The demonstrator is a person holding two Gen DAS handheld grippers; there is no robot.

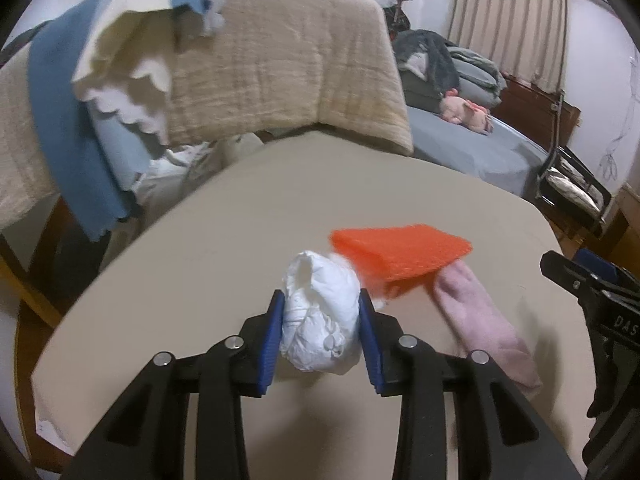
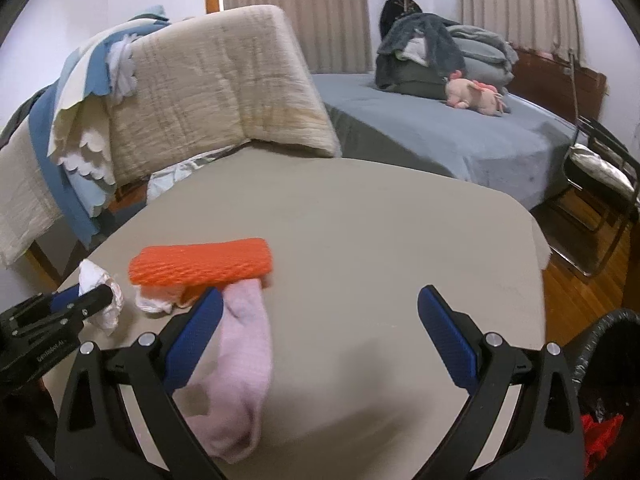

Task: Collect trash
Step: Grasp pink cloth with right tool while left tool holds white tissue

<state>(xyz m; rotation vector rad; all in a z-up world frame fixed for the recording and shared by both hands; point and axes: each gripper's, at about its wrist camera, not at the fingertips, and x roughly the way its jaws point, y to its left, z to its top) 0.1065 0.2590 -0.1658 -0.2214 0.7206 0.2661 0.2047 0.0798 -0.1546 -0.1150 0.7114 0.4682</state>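
Between the blue fingers [image 1: 276, 336] of our left gripper [image 1: 322, 336] sits a crumpled white paper wad [image 1: 320, 316], both pads pressing its sides so it is pinched firmly above the beige worktop [image 1: 224, 248]. At two o'clock from the wad lies an orange foam net sleeve [image 1: 400, 250], and at three o'clock a pink sock [image 1: 480, 320] stretches toward us, its far end tucked under the orange piece.

Our right gripper [image 2: 320, 320] has its fingers [image 2: 444, 336] spread wide and holds nothing; the left pad hangs over the upper part of the sock, though we cannot tell whether it touches. The rest of the gap frames bare worktop.

From the right wrist view we see what the left one hides: a black-lined trash bin [image 2: 600, 360] at five o'clock beside the worktop, with something red [image 2: 600, 436] inside it, and a small white scrap [image 2: 154, 304] under the near edge of the orange sleeve. It also shows the left gripper side on at nine o'clock, white paper bulging from its tip. From the left wrist view we see the wad itself close up and the right gripper's black body at three o'clock.
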